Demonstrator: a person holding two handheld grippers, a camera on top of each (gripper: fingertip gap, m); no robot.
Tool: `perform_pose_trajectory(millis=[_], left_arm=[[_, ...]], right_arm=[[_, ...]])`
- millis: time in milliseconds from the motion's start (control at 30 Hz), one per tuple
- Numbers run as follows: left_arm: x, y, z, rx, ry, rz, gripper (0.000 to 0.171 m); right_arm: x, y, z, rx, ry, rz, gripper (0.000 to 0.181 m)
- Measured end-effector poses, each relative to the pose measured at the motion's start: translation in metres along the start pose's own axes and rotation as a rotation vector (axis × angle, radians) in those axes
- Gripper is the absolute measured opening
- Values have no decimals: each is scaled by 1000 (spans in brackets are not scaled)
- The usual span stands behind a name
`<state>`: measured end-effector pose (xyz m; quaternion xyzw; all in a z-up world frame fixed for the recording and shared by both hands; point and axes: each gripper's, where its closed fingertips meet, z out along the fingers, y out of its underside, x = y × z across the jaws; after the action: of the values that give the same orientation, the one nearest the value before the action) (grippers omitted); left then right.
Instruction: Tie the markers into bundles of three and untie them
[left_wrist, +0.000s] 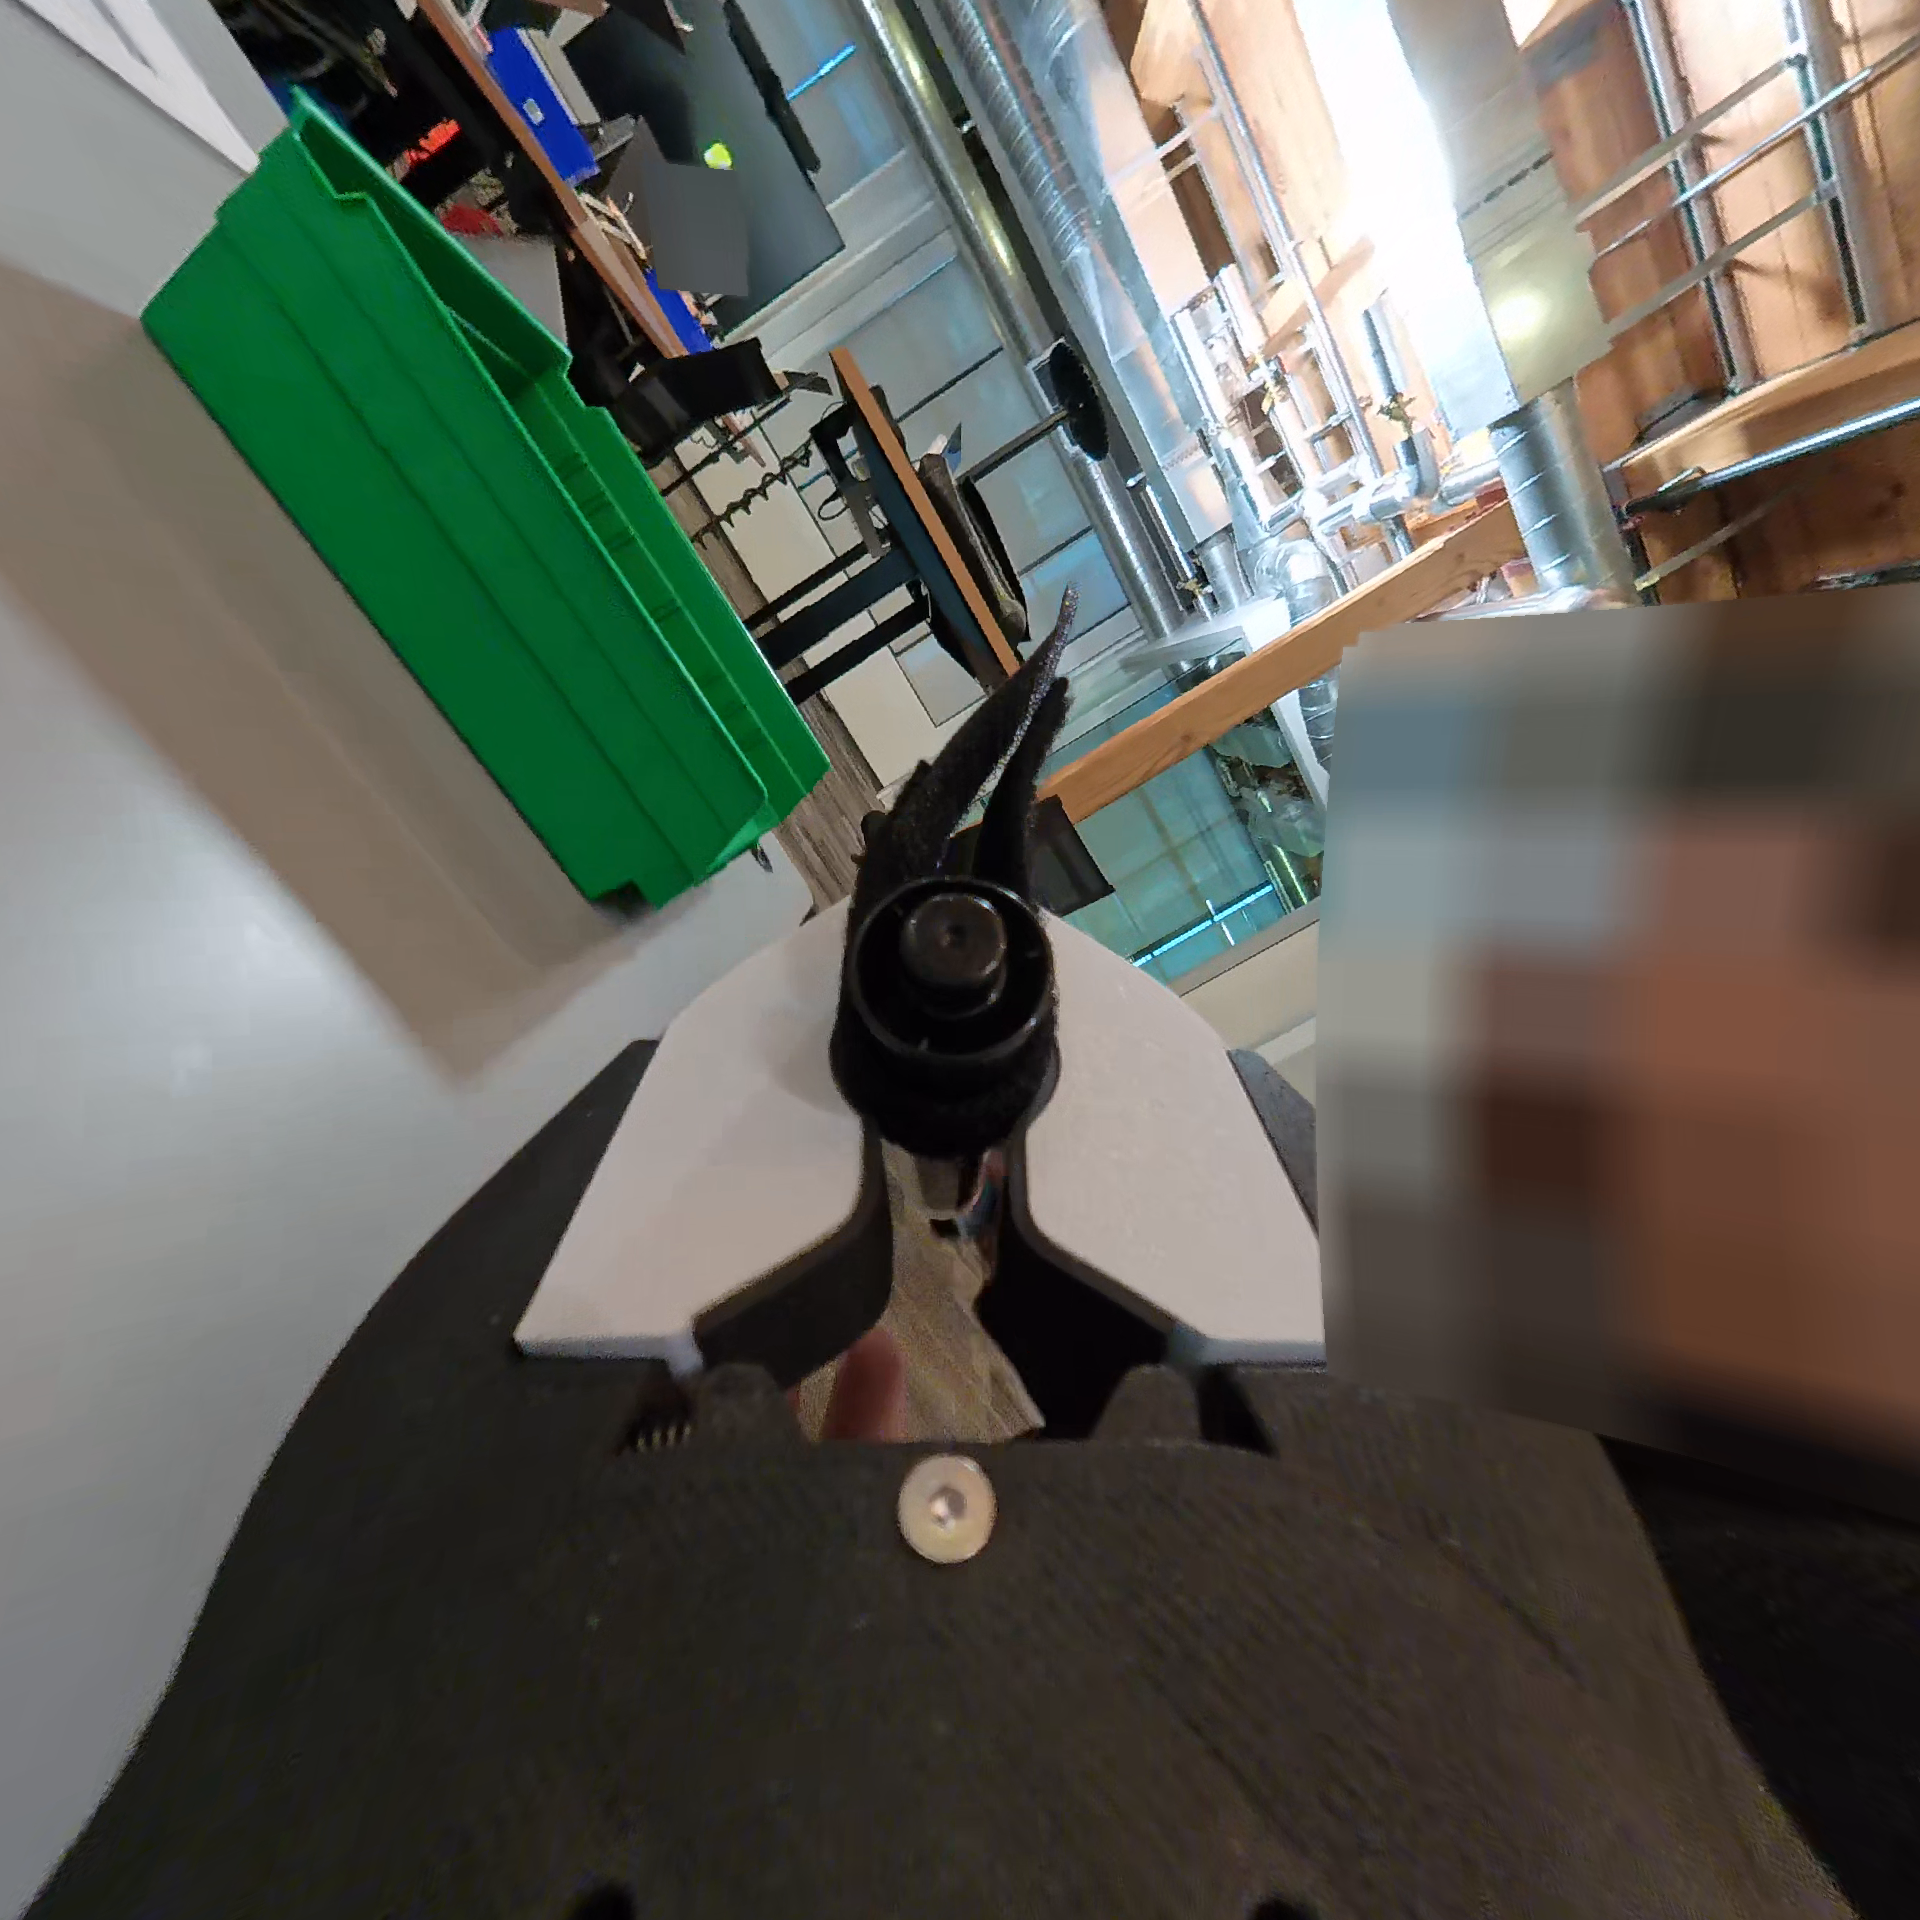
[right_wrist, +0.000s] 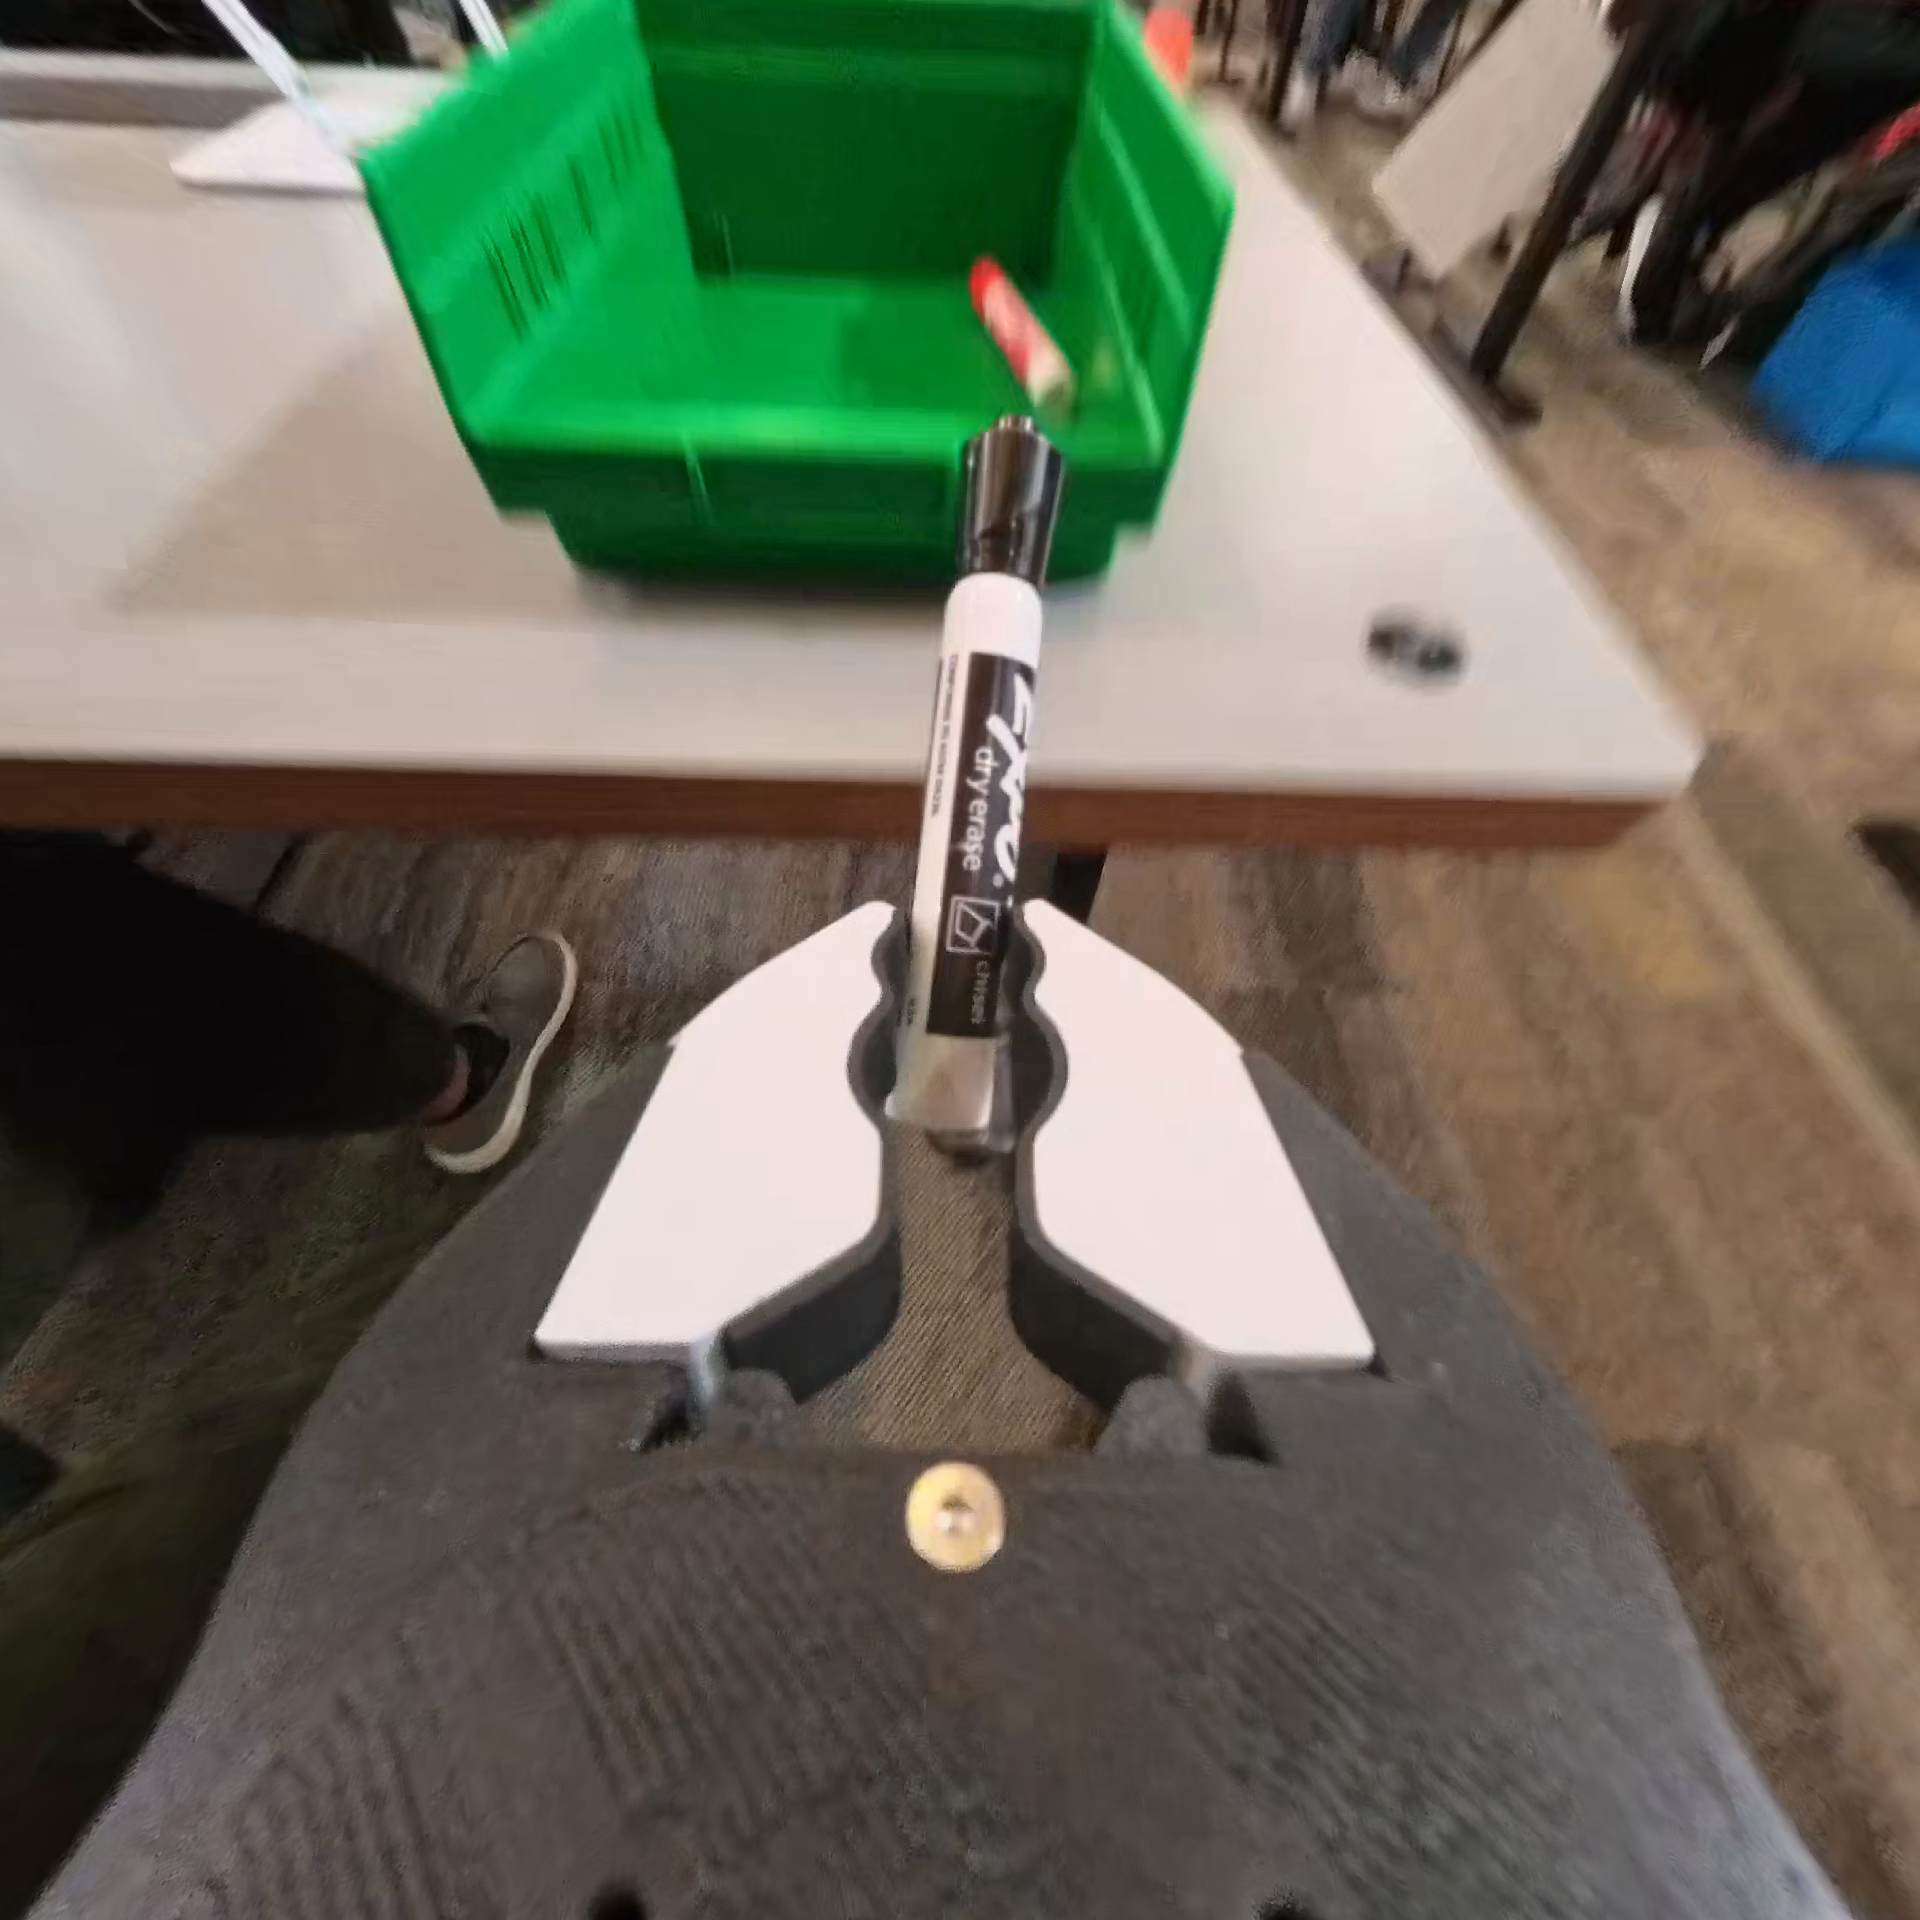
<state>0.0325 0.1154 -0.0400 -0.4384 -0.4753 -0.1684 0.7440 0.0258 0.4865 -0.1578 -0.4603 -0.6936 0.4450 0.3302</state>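
Left wrist view: a green bin (left_wrist: 468, 499) occupies the upper left of the frame, resting on a grey table (left_wrist: 156, 935). At frame centre, the left gripper (left_wrist: 940, 1049) is clamped on a black cylindrical object wrapped in a hook-and-loop strap (left_wrist: 945, 997), seen end-on; loose strap ends project upward.

Right wrist view: a shoe (right_wrist: 509, 1049) appears at left on the carpet. At centre, the right gripper (right_wrist: 961, 997) is clamped on the lower barrel of a black-capped marker (right_wrist: 982, 748), cap upward. Behind it, the green bin (right_wrist: 790, 312) sits on the table (right_wrist: 260, 623), a red-and-white stick (right_wrist: 1018, 330) lying inside at right.
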Motion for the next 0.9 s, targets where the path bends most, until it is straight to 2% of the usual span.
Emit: perform_pose_trajectory(millis=[67,133,233,367,533,633,733,767,833,900], left_arm=[[4,7,-21,-3,-11,10,18],[3,14,-40,-6,-24,14,18],[3,28,-58,-34,4,-6,19],[2,40,-69,-72,55,-35,19],[-8,45,-85,-105,66,-56,18],[-15,36,-85,-68,112,-112,18],[-26,17,-68,4,135,-157,18],[-28,13,-62,11,135,-151,18],[-34,12,-52,-8,112,-121,19],[-31,10,-45,-9,123,-125,19]], right_arm=[[-5,-54,8,72,-6,-96,19],[-10,-89,31,19,-23,-175,19],[-25,-103,87,-188,-136,-190,19],[-40,-115,159,-307,-214,-131,19],[-55,-113,210,-406,-265,-33,19],[-59,-108,227,-431,-265,-34,19],[-57,-120,238,-363,-201,-49,48],[-56,-130,237,-314,-167,-68,51],[-62,-159,220,-212,-115,-130,51],[-95,-187,188,-143,-159,-189,51]])
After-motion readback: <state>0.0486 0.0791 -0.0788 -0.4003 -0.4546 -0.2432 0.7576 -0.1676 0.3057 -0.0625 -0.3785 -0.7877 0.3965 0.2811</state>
